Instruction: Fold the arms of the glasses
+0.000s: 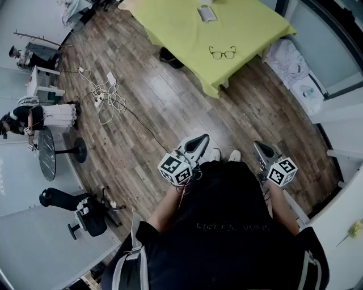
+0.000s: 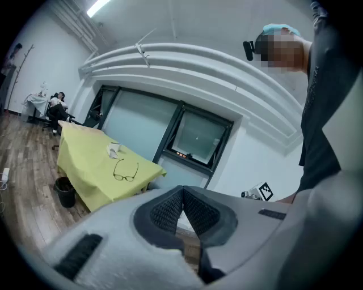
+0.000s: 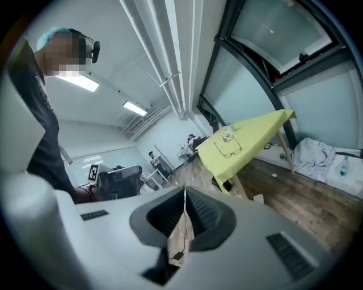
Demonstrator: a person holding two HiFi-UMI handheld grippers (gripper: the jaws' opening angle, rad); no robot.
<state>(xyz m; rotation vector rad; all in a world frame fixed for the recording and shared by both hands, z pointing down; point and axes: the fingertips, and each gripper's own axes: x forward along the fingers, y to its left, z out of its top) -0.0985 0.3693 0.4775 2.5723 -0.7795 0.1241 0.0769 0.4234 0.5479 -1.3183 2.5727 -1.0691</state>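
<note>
- I have both tools low and close to the body. In the head view the left gripper (image 1: 199,140) is at my 11 o'clock and the right gripper (image 1: 260,147) at my 1 o'clock, both pointing forward over the wooden floor (image 1: 164,107).
- In its own view, the left gripper (image 2: 182,192) has its ribbed pads pressed tip to tip, with nothing caught between them.
- The right gripper (image 3: 184,195) is the same, its jaws drawn fully together and empty.
- The glasses (image 1: 222,53) are well apart from both tools, straight ahead at 12 o'clock. They lie on the yellow-green table (image 1: 170,22) near its closer edge.
- Their arms are spread open, running back from the lenses (the left gripper view shows this most clearly).
- A small white object (image 1: 207,13) sits farther back on the same table, at 12 o'clock beyond the glasses and apart from them.
- A black bin (image 2: 66,191) stands on the floor against the hanging cloth.
- A tangle of white cables (image 1: 108,96) lies on the floor at my 10 o'clock.
- A heap of white cloth (image 1: 286,59) lies beside the table at 1 o'clock.
- A black office chair (image 1: 85,212) lies tipped over at my 9 o'clock.
</note>
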